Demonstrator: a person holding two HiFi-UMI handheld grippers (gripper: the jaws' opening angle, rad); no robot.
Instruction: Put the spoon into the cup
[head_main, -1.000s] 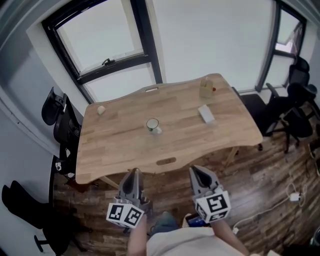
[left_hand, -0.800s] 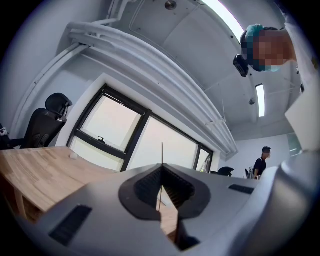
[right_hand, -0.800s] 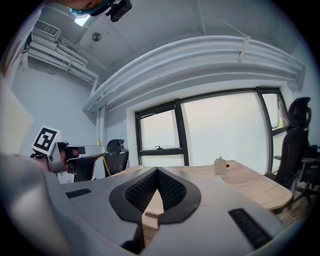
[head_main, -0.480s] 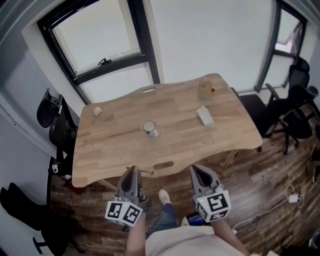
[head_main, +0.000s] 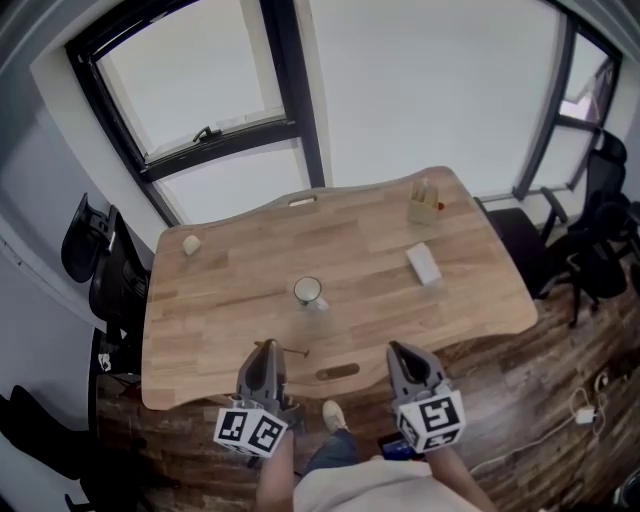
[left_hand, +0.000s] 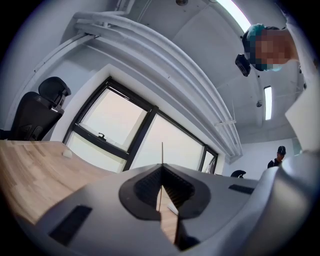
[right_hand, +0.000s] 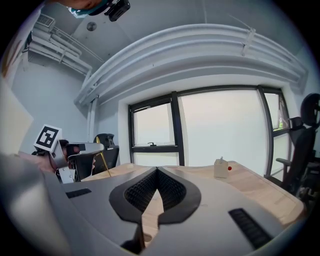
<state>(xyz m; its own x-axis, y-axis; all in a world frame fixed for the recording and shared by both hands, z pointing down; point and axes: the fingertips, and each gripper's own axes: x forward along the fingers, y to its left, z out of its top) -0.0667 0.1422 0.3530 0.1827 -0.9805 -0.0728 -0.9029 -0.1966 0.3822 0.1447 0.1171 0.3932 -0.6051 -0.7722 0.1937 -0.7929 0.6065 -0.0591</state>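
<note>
Currently we hold the spoon (left_hand: 161, 152) in the left gripper (head_main: 264, 352), jaws clamped tight on its thin stem. The right gripper (head_main: 400, 352) is closed and empty. The cup (head_main: 307, 291) stands mid-table (head_main: 220, 300), well ahead. Risk: the slender spoon may pivot between the pads, strike the rim and tip the cup.

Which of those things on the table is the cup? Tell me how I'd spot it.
Start at the big wooden table under the window. Near its middle stands the cup, small, pale and alone. It is the only round, open-topped thing there: the white block and the wooden holder lie toward the right end, and the small beige lump sits at the far left corner.
</note>
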